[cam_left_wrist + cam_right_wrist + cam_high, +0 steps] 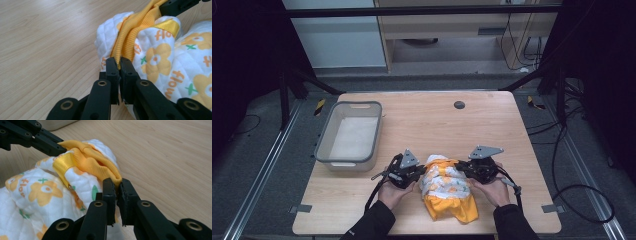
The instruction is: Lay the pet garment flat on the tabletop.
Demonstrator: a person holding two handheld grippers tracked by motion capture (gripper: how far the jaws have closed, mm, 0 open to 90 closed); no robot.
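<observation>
— What's the surface?

— A pale wooden table (422, 125), dark floor and cables around it, a grey plastic basin (349, 135) at its left side.

— And the garment?

— The quilted garment (447, 192), white with orange flowers, lies bunched on the table's near edge, between my hands and apart from the basin.

— Your left gripper (118, 65)?

— Its jaws are pressed on the yellow ribbed trim (130, 35) (the fabric's folded edge sits right between them).

— The right gripper (118, 185)?

— It is pinching the same trim at the other end, jaws nearly together, with the trim running across between the two grips.
</observation>
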